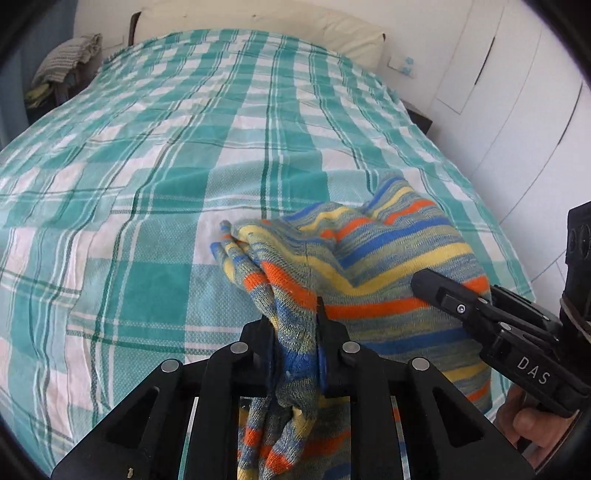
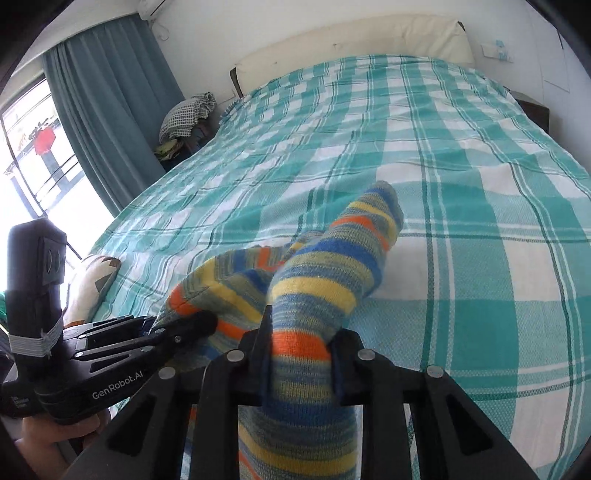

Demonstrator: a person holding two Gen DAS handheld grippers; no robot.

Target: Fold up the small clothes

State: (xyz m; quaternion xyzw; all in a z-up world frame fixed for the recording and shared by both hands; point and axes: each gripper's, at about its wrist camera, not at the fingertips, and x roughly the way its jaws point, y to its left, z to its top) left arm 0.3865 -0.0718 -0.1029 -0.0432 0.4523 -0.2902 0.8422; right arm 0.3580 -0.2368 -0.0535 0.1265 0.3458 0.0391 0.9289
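Striped knit cloth (image 1: 295,354) fills the near foreground, clenched in the left gripper (image 1: 295,325), while the right gripper (image 2: 301,332) clamps another part of the same garment (image 2: 314,280), which is lifted just above the near end of the bed (image 2: 480,184). Both bites look bunched, so a quick pull apart could slide fabric free or twist the fold. Ahead the checked bedspread (image 1: 184,147) lies open up to the pillow (image 1: 258,22); the bed's side edges and the wardrobe (image 1: 517,92) close in the sides.

- Striped garment (image 1: 369,266): soft ribbed knit, matt, slightly fuzzy.
- Checked bedspread (image 2: 461,184): coarse woven cotton-like cloth, matt.
- Left gripper (image 1: 295,332): matt black plastic, shiny metal pins.
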